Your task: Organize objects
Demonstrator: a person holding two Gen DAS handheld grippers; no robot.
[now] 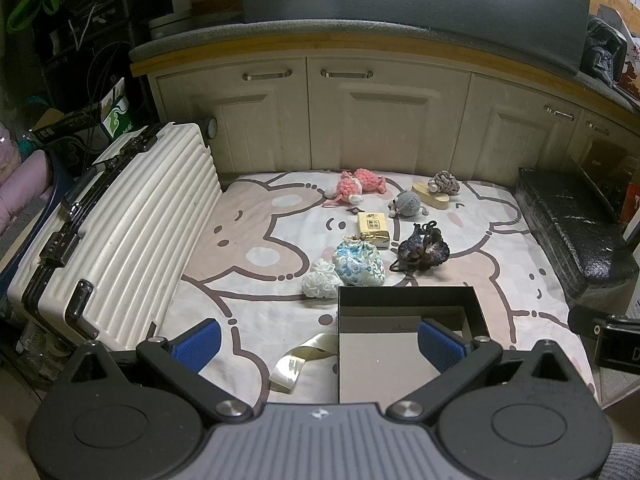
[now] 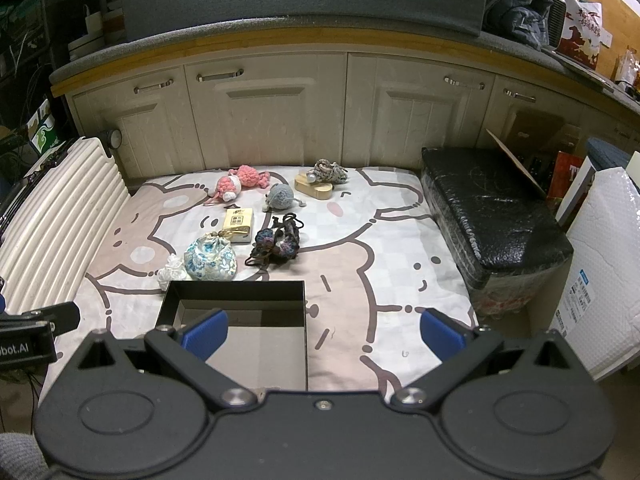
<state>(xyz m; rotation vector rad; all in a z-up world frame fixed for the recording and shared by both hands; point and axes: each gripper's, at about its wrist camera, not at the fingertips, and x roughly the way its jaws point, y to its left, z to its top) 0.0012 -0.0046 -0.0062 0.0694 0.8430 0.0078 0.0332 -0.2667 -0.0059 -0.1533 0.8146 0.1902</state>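
An open black box (image 1: pixel 404 300) (image 2: pixel 236 292) with a grey floor lies on the cartoon sheet, near me. Beyond it lie a blue floral pouch (image 1: pixel 359 266) (image 2: pixel 211 260), a white knitted flower (image 1: pixel 320 280) (image 2: pixel 172 272), a gold box (image 1: pixel 373 227) (image 2: pixel 238 222), a dark crochet bundle (image 1: pixel 424 250) (image 2: pixel 278 244), a grey knitted ball (image 1: pixel 408 202) (image 2: pixel 280 196), a pink crochet toy (image 1: pixel 356 186) (image 2: pixel 240 180) and a wooden block with a knitted piece (image 1: pixel 438 190) (image 2: pixel 320 182). My left gripper (image 1: pixel 320 344) is open and empty over the box's left edge. My right gripper (image 2: pixel 322 334) is open and empty over its right edge.
A white ribbed suitcase (image 1: pixel 116 236) (image 2: pixel 52 216) lies along the left. A black wrapped block (image 1: pixel 572 232) (image 2: pixel 492 220) lies on the right. Cream cabinets (image 1: pixel 360 120) stand behind. A gold ribbon (image 1: pixel 296 362) lies left of the box. A white padded package (image 2: pixel 600 280) stands far right.
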